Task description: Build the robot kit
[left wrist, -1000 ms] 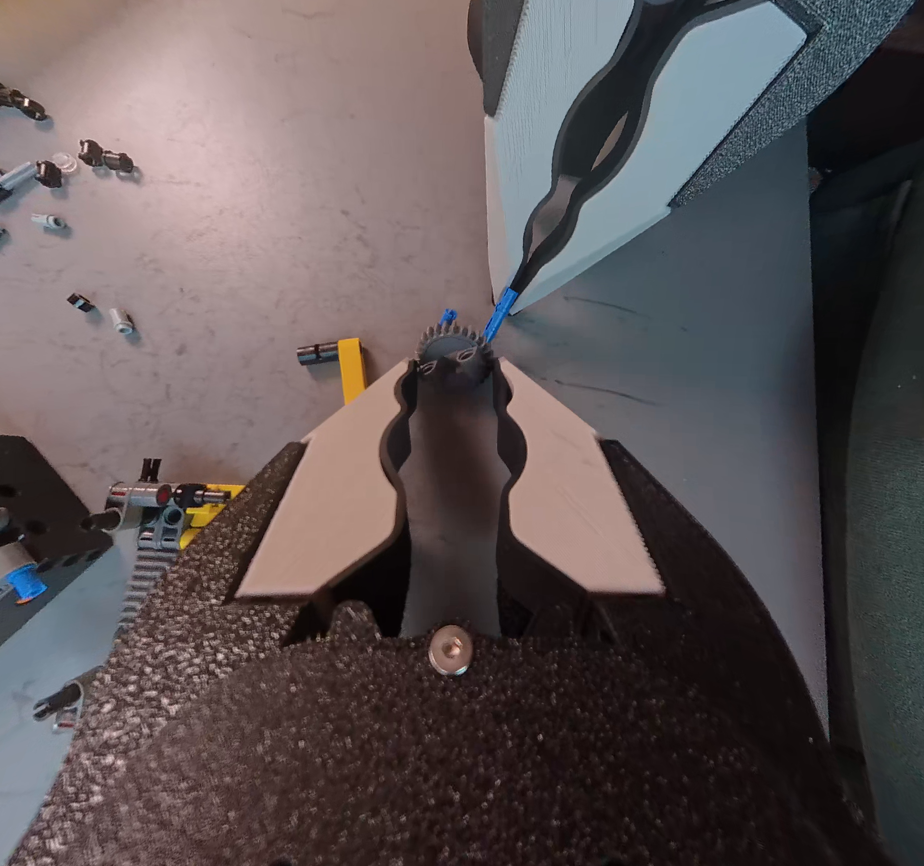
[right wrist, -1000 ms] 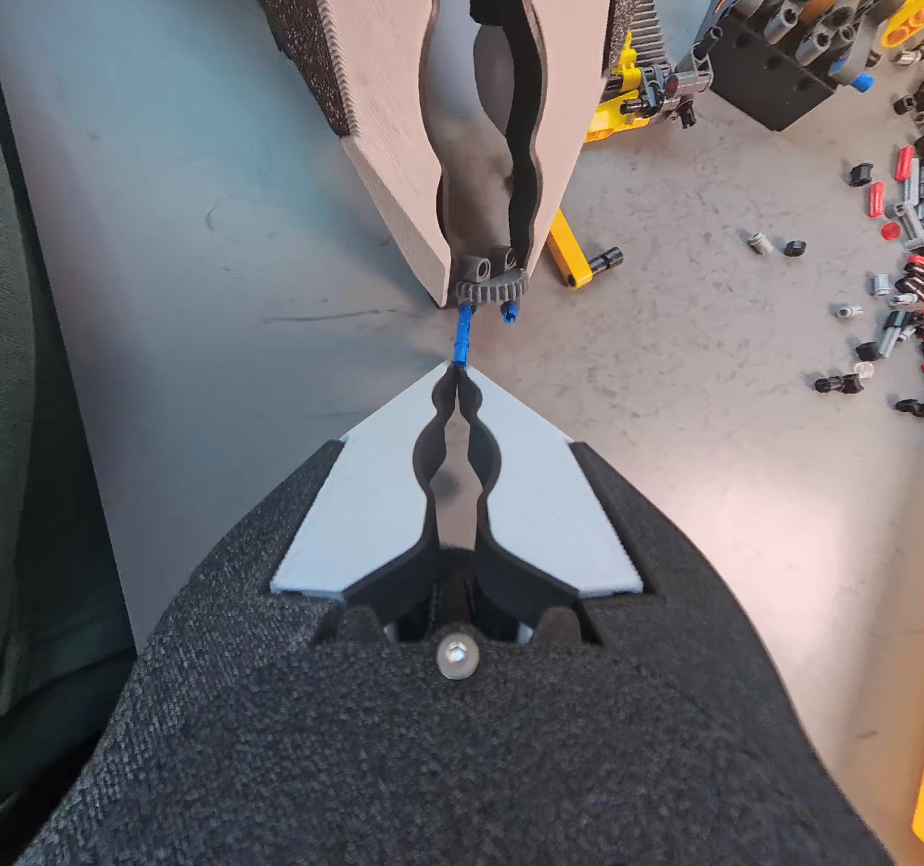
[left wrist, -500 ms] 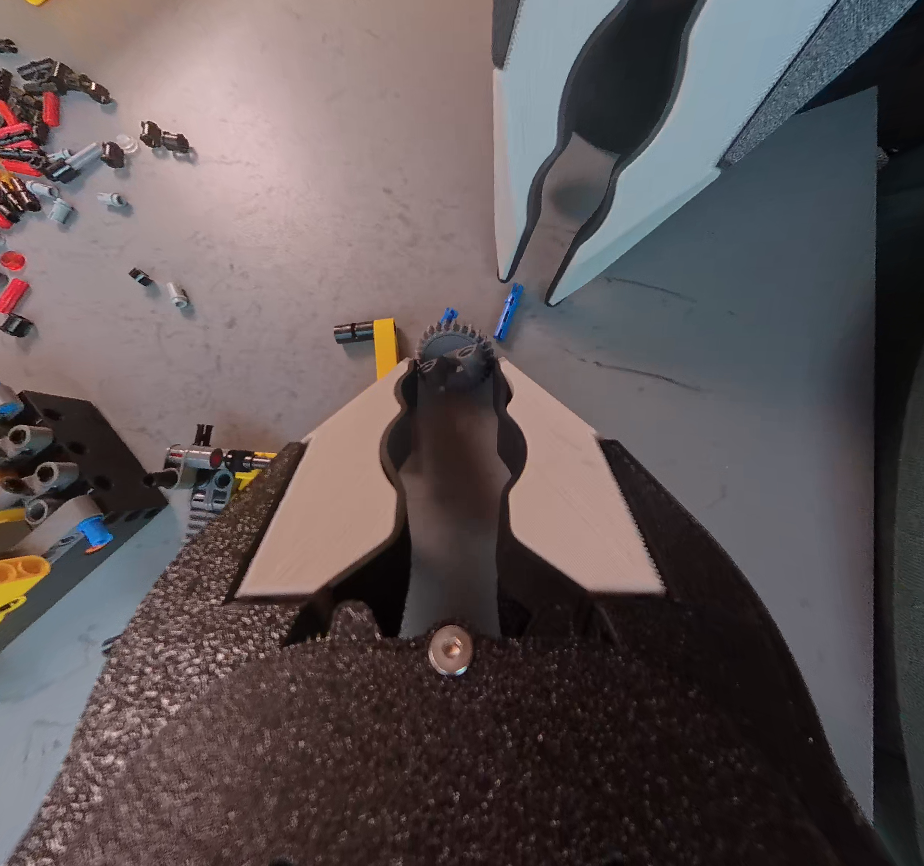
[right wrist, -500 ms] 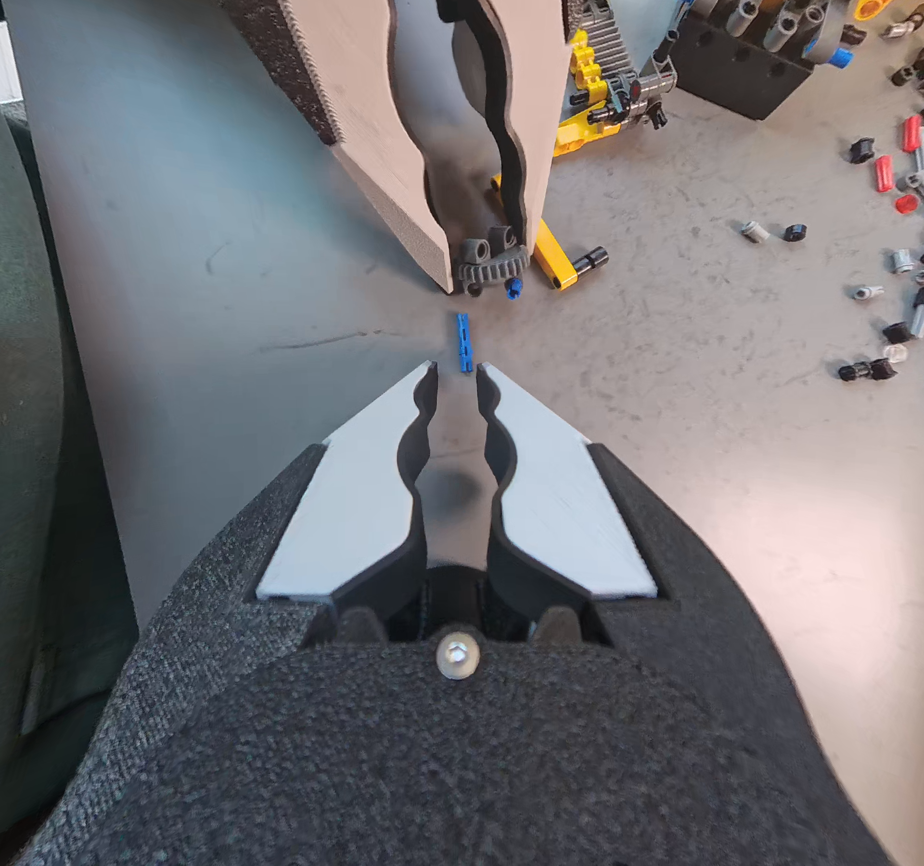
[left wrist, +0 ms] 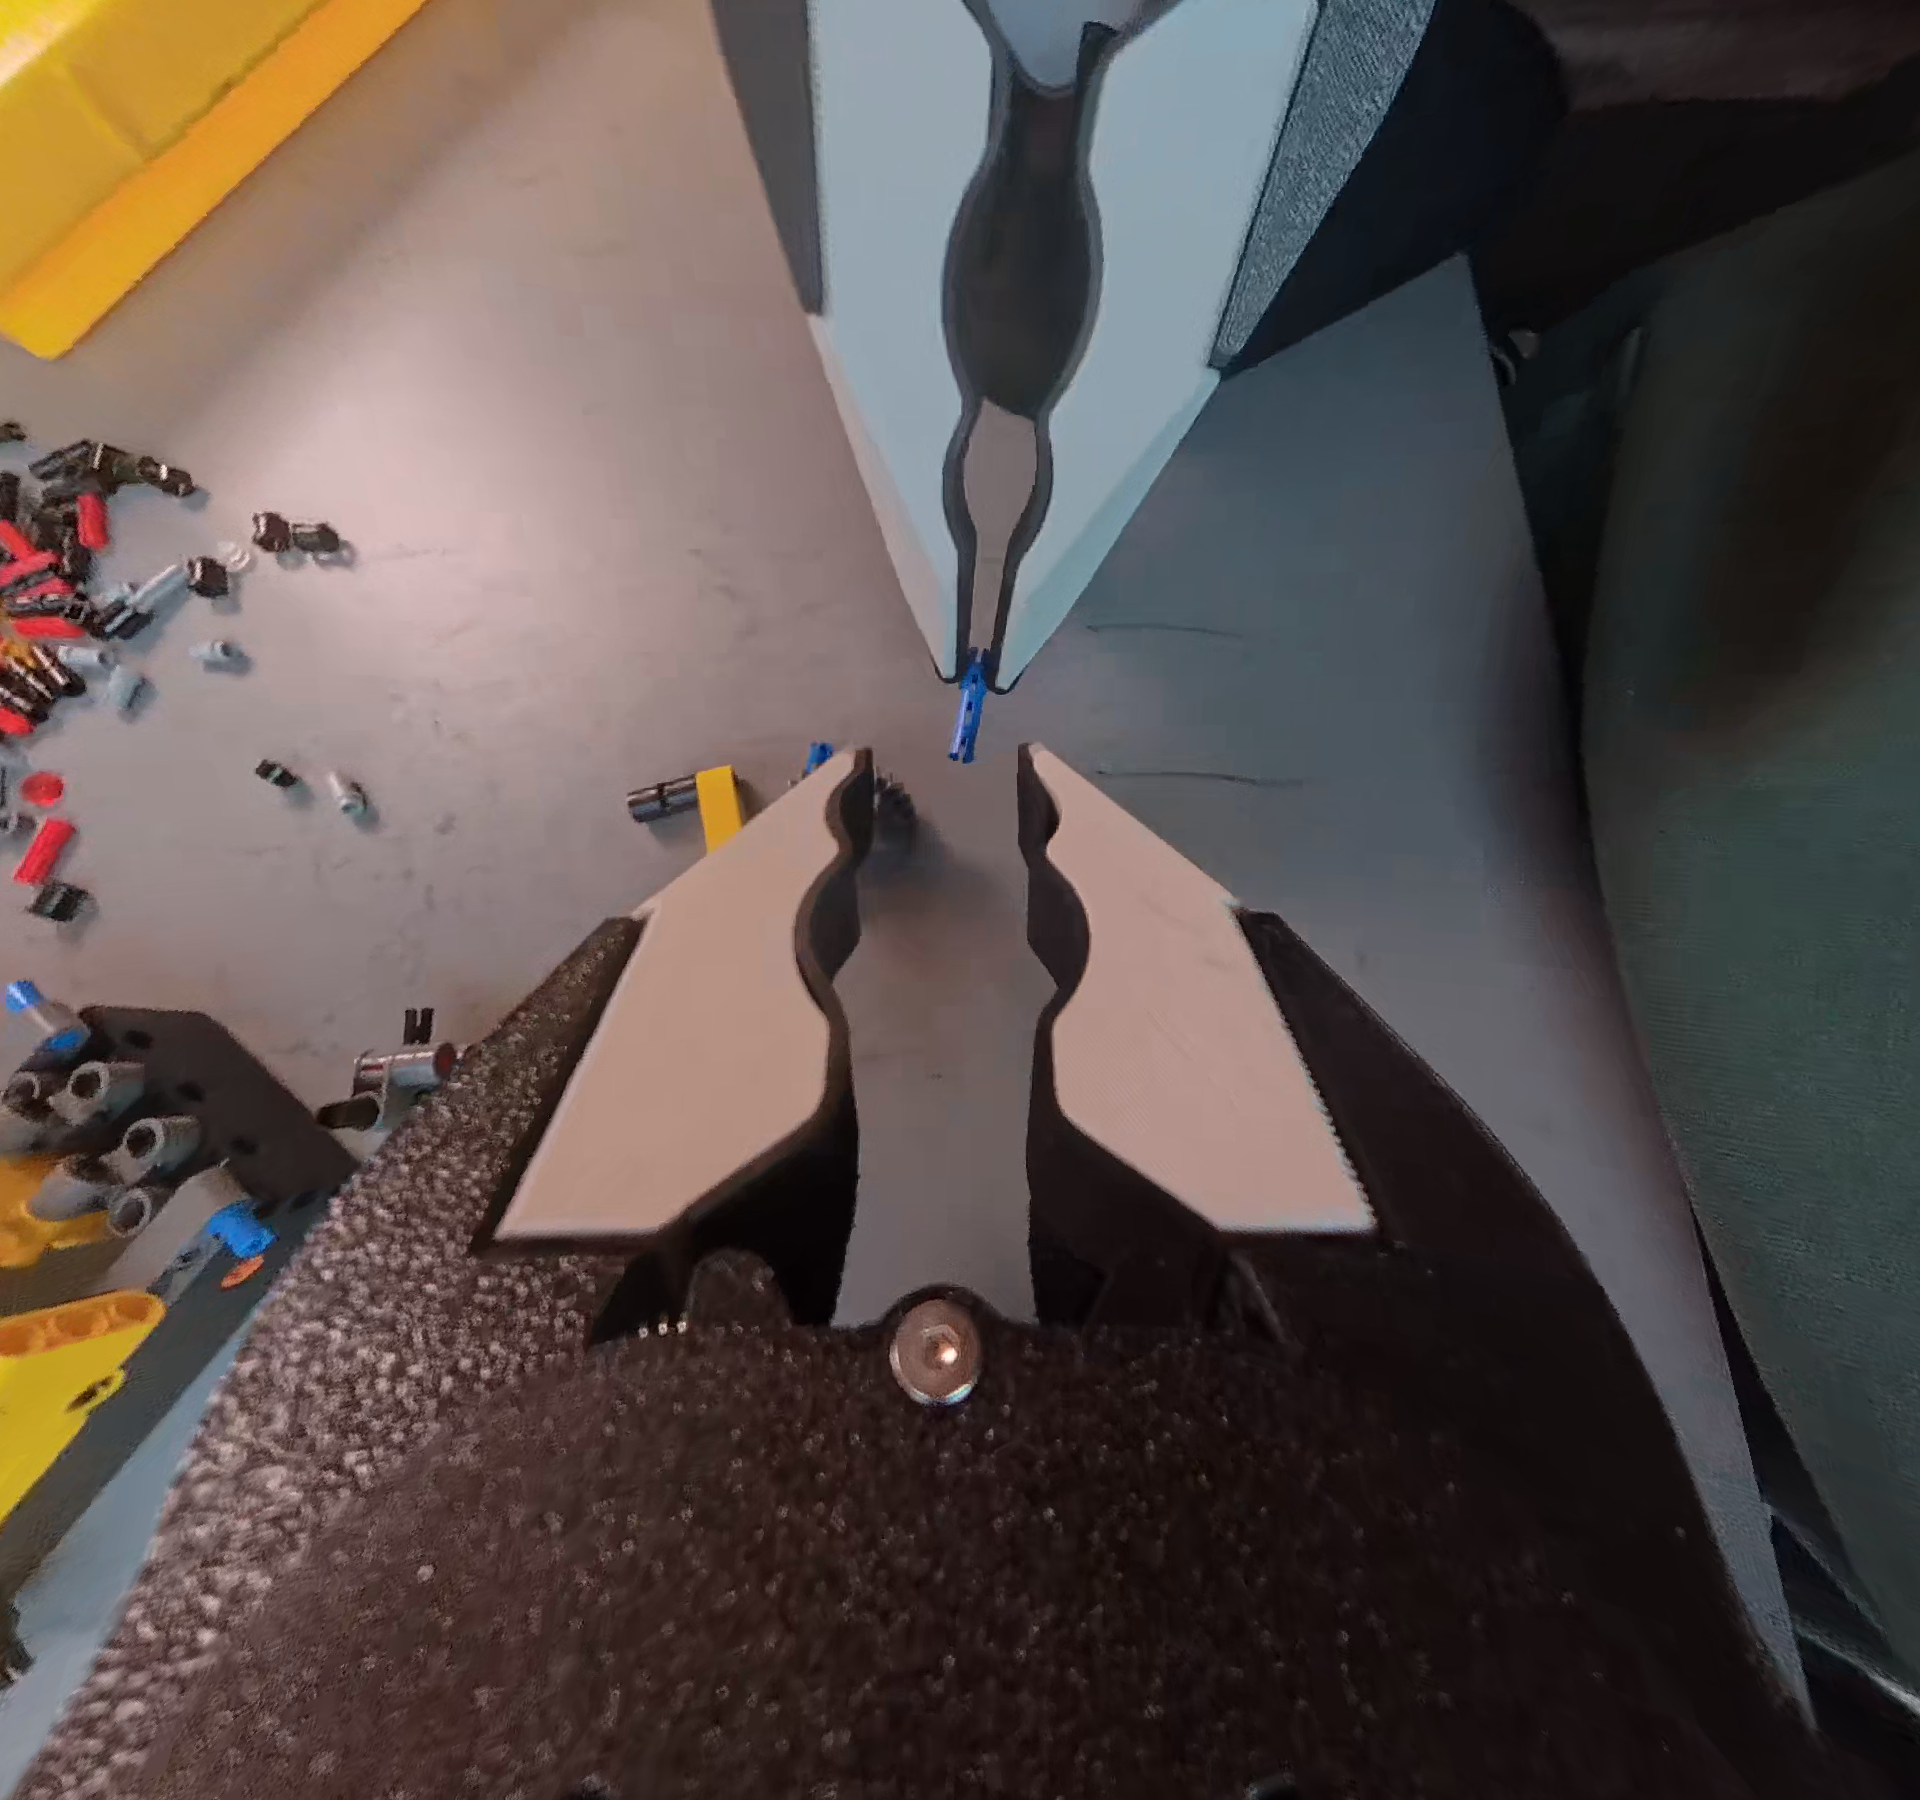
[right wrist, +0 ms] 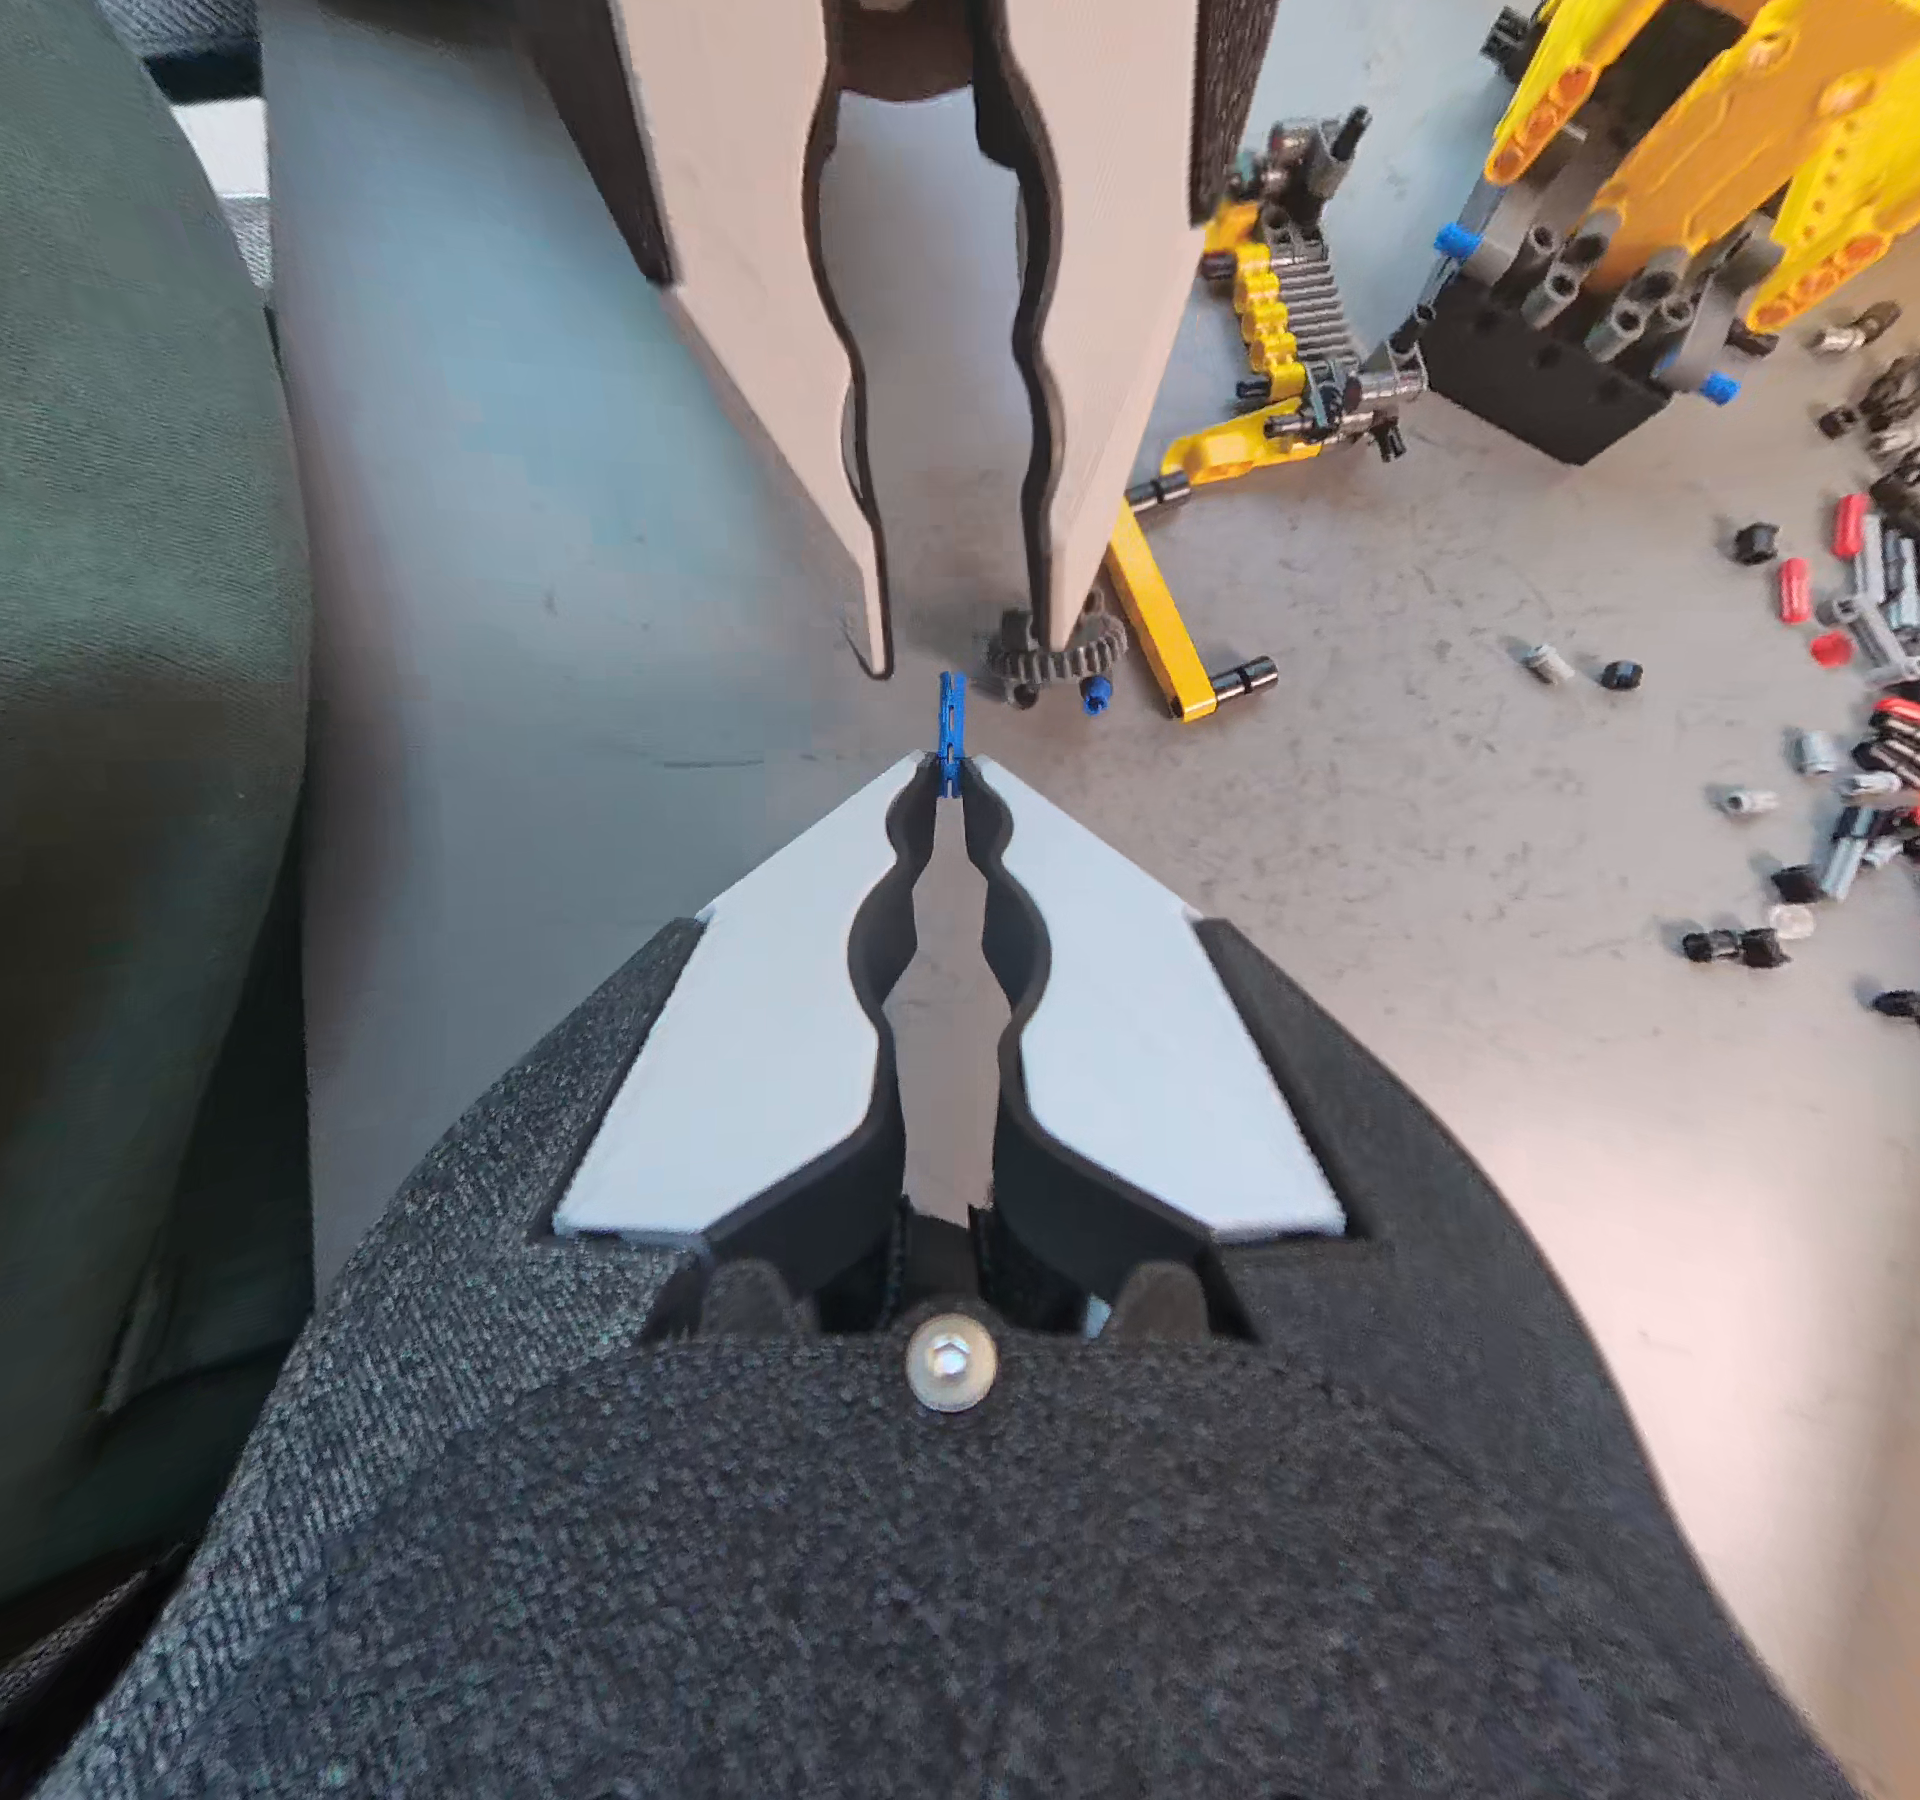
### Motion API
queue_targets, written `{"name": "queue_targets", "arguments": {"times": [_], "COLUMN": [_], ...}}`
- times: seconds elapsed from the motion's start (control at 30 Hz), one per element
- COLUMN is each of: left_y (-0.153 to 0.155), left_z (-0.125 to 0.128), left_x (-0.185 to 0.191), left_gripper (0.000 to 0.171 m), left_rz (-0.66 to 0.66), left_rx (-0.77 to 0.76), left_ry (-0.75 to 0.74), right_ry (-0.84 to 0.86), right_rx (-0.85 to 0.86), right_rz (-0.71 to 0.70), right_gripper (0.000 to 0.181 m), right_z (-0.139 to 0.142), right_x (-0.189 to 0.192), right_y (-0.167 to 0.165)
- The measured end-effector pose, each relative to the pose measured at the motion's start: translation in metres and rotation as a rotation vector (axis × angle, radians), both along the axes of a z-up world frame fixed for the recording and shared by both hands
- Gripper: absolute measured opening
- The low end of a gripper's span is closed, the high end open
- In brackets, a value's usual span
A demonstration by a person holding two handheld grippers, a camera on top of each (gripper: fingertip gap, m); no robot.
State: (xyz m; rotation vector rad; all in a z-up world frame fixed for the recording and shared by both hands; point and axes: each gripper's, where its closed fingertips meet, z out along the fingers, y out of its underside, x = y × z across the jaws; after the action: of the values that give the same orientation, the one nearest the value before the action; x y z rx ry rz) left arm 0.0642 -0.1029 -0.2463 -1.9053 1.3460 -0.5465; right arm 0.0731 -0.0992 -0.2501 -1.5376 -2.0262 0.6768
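Blue pin (right wrist: 950, 734) pinched in right gripper (right wrist: 948, 761) tips, left gripper (left wrist: 940, 763) spread beside grey gear (right wrist: 1055, 657)

Grey table (right wrist: 1351, 919) — scattered small pegs (left wrist: 62, 587), yellow bin (left wrist: 187, 88)

Grey mottled tabletop (left wrist: 540, 316) beneath both grippers, scuffed with faint dark marks, soft overhead glare, dark green upholstered seat (right wrist: 125, 607) beyond its edge
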Motion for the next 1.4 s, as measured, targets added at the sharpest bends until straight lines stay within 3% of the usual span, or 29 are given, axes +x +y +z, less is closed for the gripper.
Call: {"name": "queue_targets", "arguments": {"times": [0.13, 0.3, 0.57, 0.83, 1.2, 1.4], "left_y": [-0.008, -0.01, -0.02, -0.023, -0.015, 0.01], "left_z": [-0.003, 0.005, 0.045, 0.057, 0.051, 0.004], "left_x": [0.006, 0.008, 0.019, 0.022, 0.014, -0.022], "left_gripper": [0.004, 0.003, 0.003, 0.003, 0.008, 0.035], "left_rz": [-0.048, -0.054, -0.149, -0.173, -0.136, -0.045], "left_rx": [0.043, 0.04, 0.046, 0.054, 0.03, 0.042], "left_ry": [0.044, 0.004, -0.289, -0.373, -0.335, -0.07], "right_ry": [0.03, 0.078, 0.368, 0.418, 0.37, 0.214], "right_rx": [0.0, 0.012, -0.076, -0.069, -0.044, 0.034], "right_rz": [0.042, 0.066, 0.086, 0.111, 0.073, -0.006], "right_gripper": [0.003, 0.003, 0.006, 0.005, 0.004, 0.003], "right_z": [0.011, 0.02, 0.061, 0.071, 0.064, 0.027], "right_x": [-0.007, -0.007, -0.005, 0.0, -0.002, 0.005], "right_y": [-0.01, -0.012, -0.024, -0.026, -0.018, 0.009]}}
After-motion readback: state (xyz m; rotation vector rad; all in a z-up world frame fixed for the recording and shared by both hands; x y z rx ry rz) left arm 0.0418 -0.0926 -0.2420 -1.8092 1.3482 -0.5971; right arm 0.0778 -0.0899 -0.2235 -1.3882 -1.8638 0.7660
